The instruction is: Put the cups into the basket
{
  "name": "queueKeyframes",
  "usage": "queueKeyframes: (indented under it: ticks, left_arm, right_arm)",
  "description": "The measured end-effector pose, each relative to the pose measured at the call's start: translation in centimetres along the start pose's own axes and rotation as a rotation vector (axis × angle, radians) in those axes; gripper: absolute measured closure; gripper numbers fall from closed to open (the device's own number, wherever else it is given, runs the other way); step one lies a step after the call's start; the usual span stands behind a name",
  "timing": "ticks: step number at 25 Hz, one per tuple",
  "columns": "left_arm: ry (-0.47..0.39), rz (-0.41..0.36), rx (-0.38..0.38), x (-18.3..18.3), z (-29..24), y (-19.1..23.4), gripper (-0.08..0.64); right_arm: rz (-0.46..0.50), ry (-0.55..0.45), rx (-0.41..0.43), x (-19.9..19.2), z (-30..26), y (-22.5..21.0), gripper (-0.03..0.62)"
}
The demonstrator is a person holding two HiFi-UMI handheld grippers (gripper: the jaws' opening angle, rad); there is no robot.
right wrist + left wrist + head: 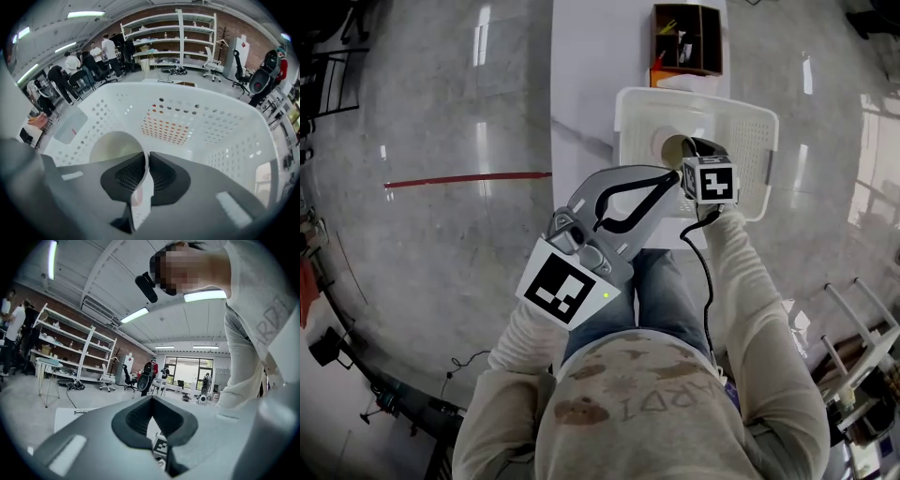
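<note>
My right tool [146,158] is pinching the thin wall of a white paper cup [111,146] between its pads. The cup is inside the white perforated plastic basket [220,122], and I can see its open mouth. The basket stands near the near right corner of the white surface [581,75]. My left tool [151,398] hangs just beside the basket, with its jaws pressed together on nothing.

A glossy grey floor [441,112] crossed by a red line [469,178] lies beyond the left edge of the long white surface [591,75], while white shelving [183,33] lines a brick wall [229,26], with office chairs [107,379], tall windows [187,371] and ceiling strip lights [135,315].
</note>
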State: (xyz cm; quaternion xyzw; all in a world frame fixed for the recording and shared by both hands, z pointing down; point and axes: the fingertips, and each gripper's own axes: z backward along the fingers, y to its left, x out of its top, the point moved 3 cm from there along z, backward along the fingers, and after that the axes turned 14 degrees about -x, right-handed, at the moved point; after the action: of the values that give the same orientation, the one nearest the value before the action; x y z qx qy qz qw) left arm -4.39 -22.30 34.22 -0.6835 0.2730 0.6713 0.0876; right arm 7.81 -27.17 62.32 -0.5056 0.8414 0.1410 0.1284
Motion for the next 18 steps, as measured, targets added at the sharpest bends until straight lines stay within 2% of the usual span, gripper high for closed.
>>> queueKeyframes:
  ticks: [7, 12, 15, 18]
  left_arm:
    - [-0.015, 0.055, 0.030, -2.0, 1.1, 2.6, 0.560]
    - [-0.004, 0.065, 0.029, -3.2, 1.8, 3.6, 0.560]
    - [0.005, 0.066, 0.029, -3.6, 2.2, 3.9, 0.560]
    - [0.007, 0.066, 0.026, -3.8, 2.5, 4.0, 0.560]
  right_arm:
    - [0.105, 0.128, -0.050, -0.9, -4.8, 1.0, 0.538]
    - [0.150, 0.151, -0.057, -1.4, -7.1, 1.9, 0.538]
    - [0.171, 0.212, -0.090, -2.3, -7.3, 1.9, 0.538]
    - [0.173, 0.222, -0.117, -2.7, -7.3, 1.6, 0.538]
